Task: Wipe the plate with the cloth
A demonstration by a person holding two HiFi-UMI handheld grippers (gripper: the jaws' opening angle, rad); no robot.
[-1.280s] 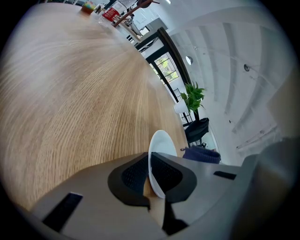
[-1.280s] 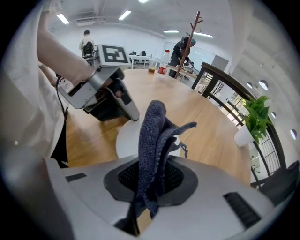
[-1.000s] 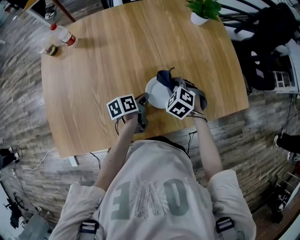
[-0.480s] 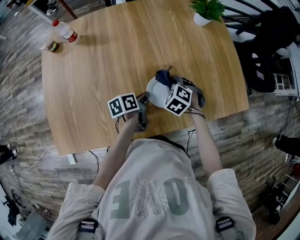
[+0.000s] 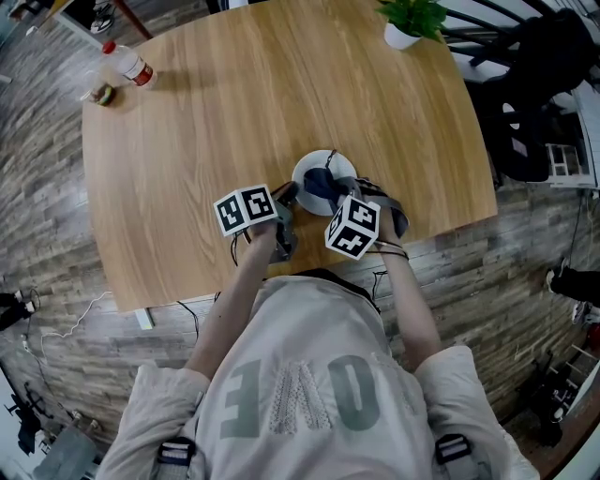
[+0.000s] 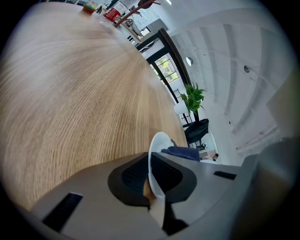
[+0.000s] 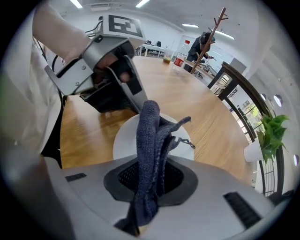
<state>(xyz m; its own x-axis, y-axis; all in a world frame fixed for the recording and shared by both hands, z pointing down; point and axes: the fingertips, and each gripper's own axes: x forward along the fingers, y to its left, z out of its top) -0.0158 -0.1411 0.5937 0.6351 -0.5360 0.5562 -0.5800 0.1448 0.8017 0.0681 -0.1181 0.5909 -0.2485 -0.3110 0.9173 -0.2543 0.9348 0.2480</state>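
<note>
– Left tool (image 5: 286, 196) first: what has it got?

– It is clenched on the near rim of the white plate (image 5: 322, 154). The left gripper view shows the rim pinched between its two dark pads, so the plate is pinned for wiping.

– And the right tool (image 5: 330, 190)?

– Clamped on a dark blue cloth (image 5: 323, 182). In the right gripper view a bunched fold runs straight through its jaws, and the loose end drapes forward over the plate's middle.

– Where does the plate sit?

– Flat on the wooden surface (image 5: 234, 103), just below the centre of the head view and close to the surface's lower edge (right in front of the person). Far off in the upper left stands a bottle (image 5: 130, 66), and a potted plant (image 5: 409, 19) is at the top right. Neither is in the way.

– So how far along is the job?

– Both grasps are made and the cloth appears to lie on the plate's face, so I judge the wiping to be under way rather than about to start. The bare white part shows no smear I can make out, though that does not tell me how much has been covered.

– What is left?

– Probably more passes over the face and rim, then letting go of cloth and plate.
</note>
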